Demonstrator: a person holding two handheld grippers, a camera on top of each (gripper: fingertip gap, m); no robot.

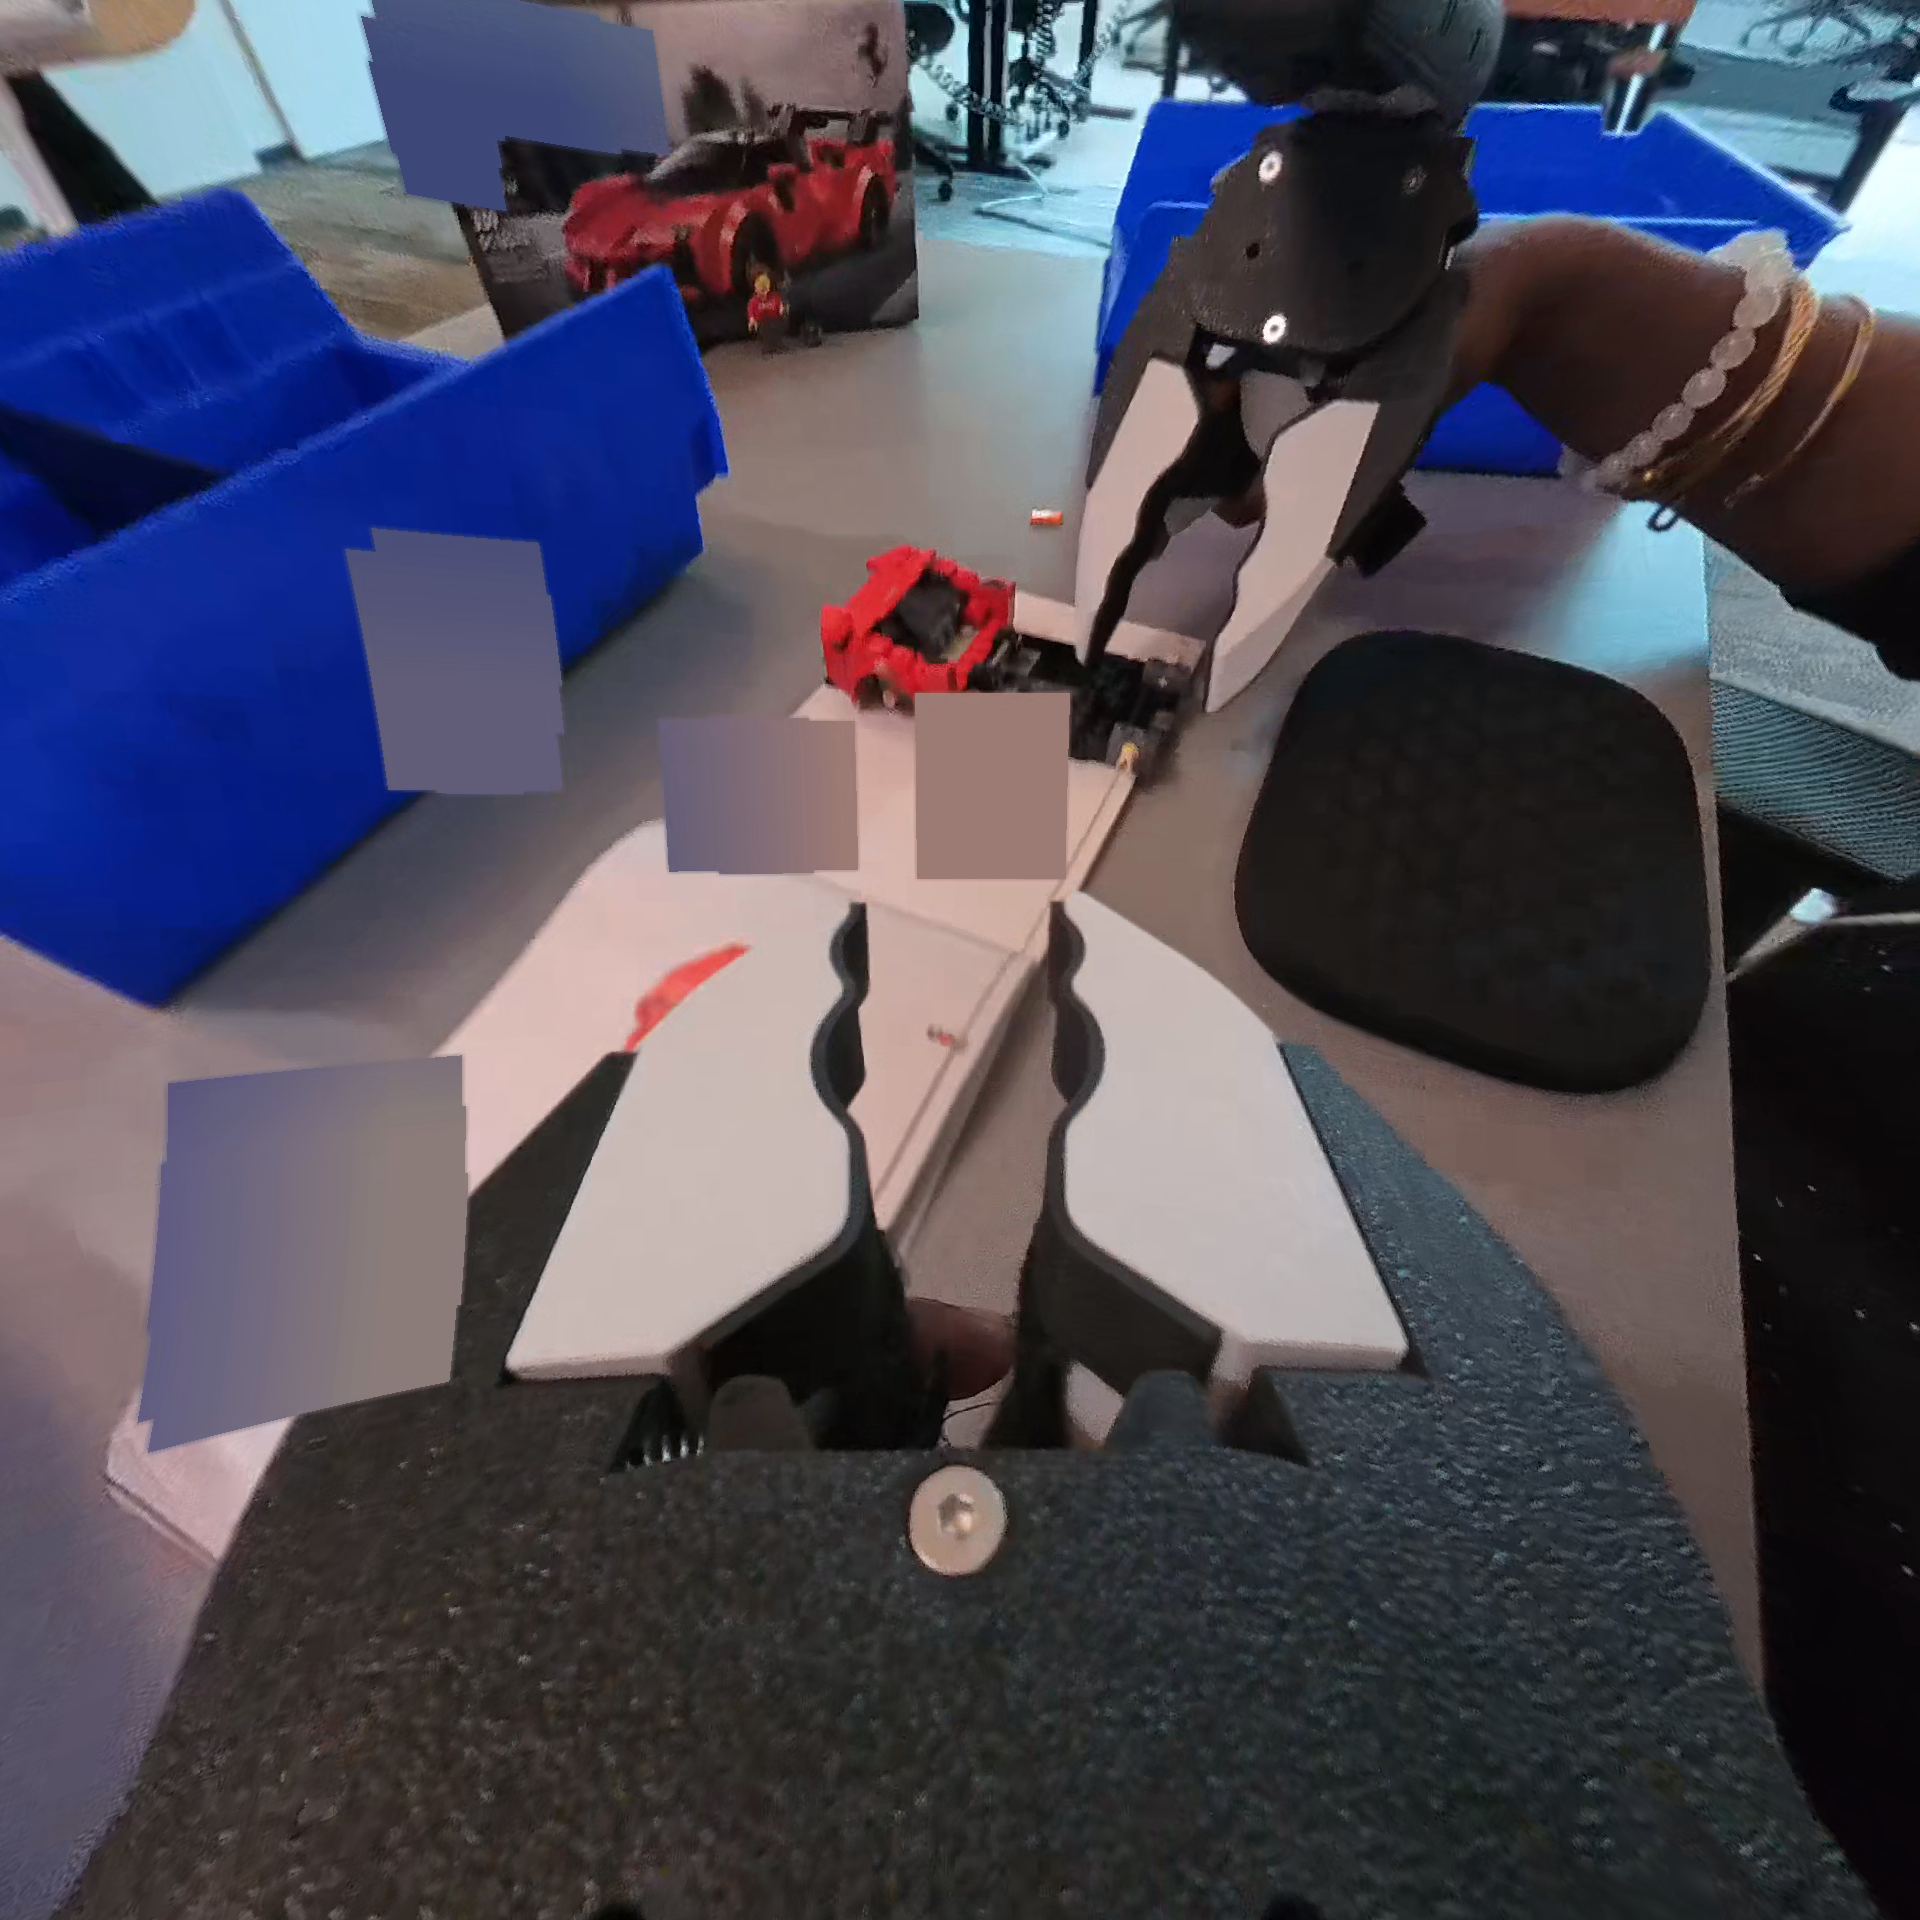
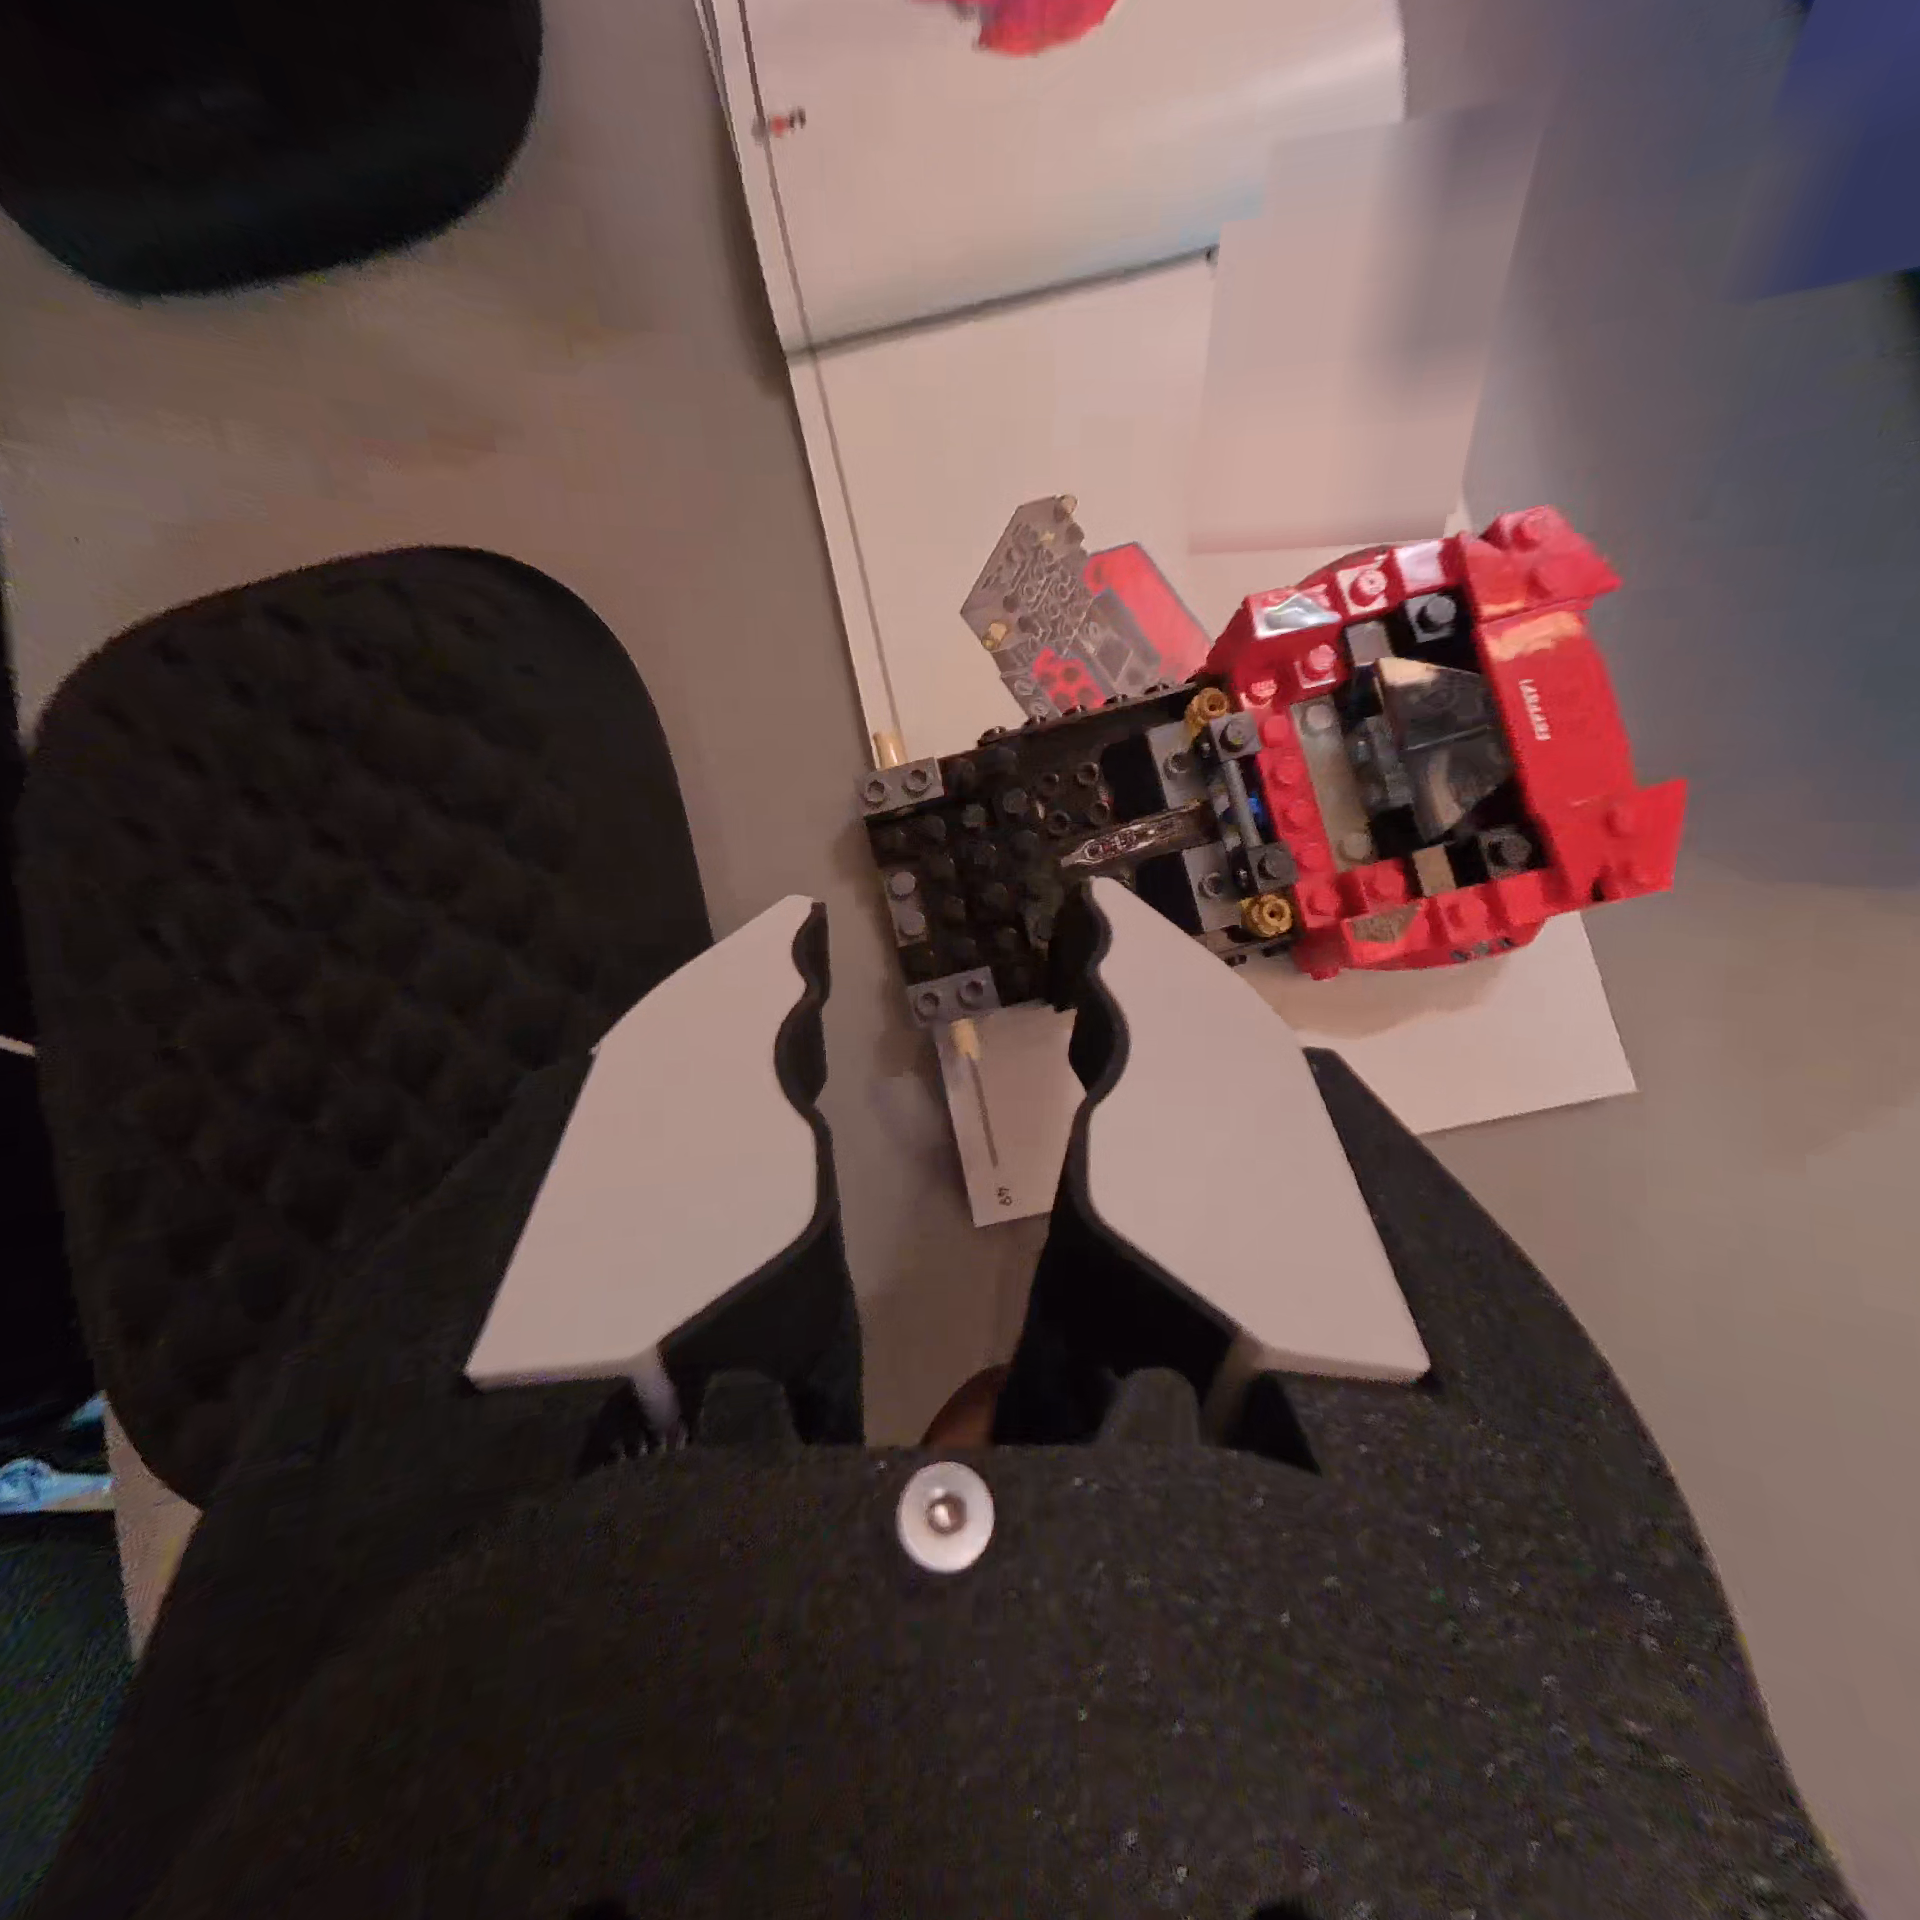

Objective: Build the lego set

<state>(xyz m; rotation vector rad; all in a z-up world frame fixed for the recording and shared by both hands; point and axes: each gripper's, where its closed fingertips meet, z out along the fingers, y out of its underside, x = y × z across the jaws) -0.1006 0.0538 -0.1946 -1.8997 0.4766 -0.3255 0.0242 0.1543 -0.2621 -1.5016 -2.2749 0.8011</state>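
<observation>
Lettering on red car (image 2: 1444, 748), seemingly blurred; right hand-held gripper (image 2: 951, 914) spread.

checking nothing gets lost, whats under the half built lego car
The half-built lego car lies on the open instruction booklet, its black chassis end overhanging the grey table. Whatever the page shows directly beneath the car is covered.

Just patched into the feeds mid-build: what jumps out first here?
The half-built red and black lego car lies on the open instruction booklet mid-table, with the open right gripper poised at its black chassis end. The left gripper hangs back, open and empty, and blue bins flank the table.
</observation>
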